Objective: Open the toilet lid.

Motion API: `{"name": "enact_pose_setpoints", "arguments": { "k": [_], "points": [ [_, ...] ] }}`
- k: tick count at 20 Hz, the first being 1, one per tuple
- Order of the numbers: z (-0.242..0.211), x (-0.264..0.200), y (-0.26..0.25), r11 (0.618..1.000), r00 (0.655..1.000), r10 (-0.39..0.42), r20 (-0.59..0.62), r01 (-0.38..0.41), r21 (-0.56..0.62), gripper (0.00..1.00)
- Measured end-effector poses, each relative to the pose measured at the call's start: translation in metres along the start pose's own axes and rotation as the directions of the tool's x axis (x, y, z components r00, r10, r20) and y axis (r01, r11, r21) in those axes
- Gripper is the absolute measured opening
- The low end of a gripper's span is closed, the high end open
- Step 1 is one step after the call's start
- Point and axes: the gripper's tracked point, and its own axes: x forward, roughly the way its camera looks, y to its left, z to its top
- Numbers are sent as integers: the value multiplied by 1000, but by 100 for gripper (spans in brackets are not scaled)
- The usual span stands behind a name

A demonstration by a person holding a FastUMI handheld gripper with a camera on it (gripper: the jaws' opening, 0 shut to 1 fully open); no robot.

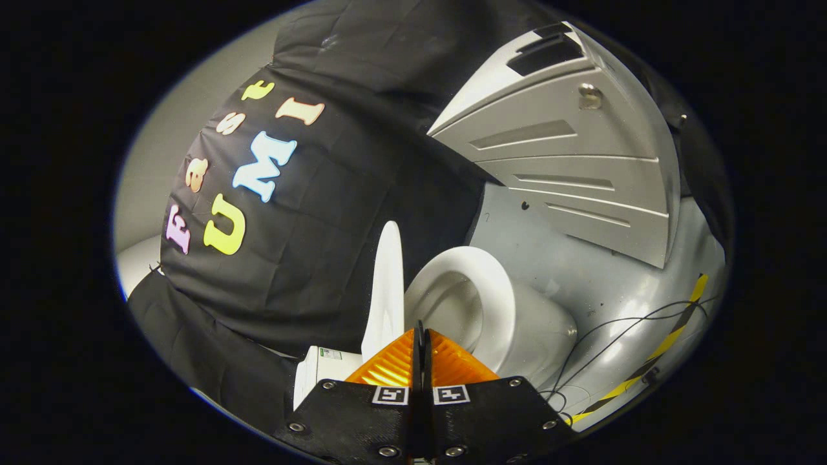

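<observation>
The view is rolled sideways. A white toilet (517,323) stands on the grey floor just beyond my fingers. Its lid (386,290) is raised, standing edge-on next to the open seat ring (491,284) and the bowl below it. My gripper (420,332) is shut, its two fingers pressed together with nothing between them. The fingertips sit just in front of the gap between the lid and the seat ring, touching neither that I can tell. The white tank (323,371) shows beside the fingers, under the lid.
A grey ribbed panel (568,155) stands on the floor past the toilet. Black cables (614,336) and a yellow-black striped tape (672,336) run across the grey floor (581,271) beside the bowl. The black cloth wall (323,213) hangs behind the lid.
</observation>
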Motion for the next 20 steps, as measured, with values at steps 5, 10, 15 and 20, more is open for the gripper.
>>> {"name": "enact_pose_setpoints", "arguments": {
  "k": [5, 10, 15, 20],
  "points": [
    [4, -8, 31, 998, 999, 40, 13, -39, -49, 0],
    [5, -15, 59, 988, 998, 69, 12, -67, -142, 0],
    [5, -23, 89, 973, 994, 107, 11, -102, -207, 0],
    [1, -30, 116, 956, 989, 145, 6, -138, -260, 0]
  ]
}}
